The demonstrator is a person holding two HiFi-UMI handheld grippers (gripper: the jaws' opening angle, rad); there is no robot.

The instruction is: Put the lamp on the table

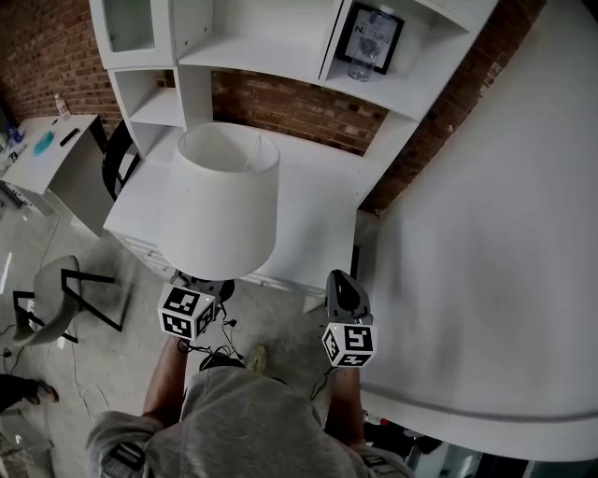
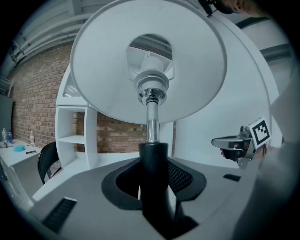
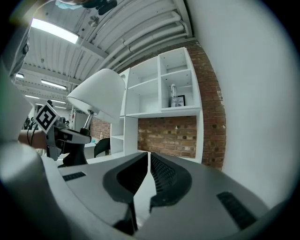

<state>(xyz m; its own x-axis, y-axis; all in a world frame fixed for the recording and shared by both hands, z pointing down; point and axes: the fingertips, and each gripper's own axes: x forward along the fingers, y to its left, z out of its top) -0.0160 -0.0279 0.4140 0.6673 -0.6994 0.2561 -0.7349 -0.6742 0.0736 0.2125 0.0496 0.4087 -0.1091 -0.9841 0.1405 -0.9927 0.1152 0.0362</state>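
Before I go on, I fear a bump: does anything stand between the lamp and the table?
Nothing visible does. The left gripper holds the lamp in front of the table, whose top looks bare; the shade hides part of it.

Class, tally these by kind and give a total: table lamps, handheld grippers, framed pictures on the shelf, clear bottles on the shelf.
White-shaded table lamp with black stem: 1
Handheld grippers, left gripper and right gripper: 2
Black-framed picture: 1
Clear bottle: 1
Total: 5
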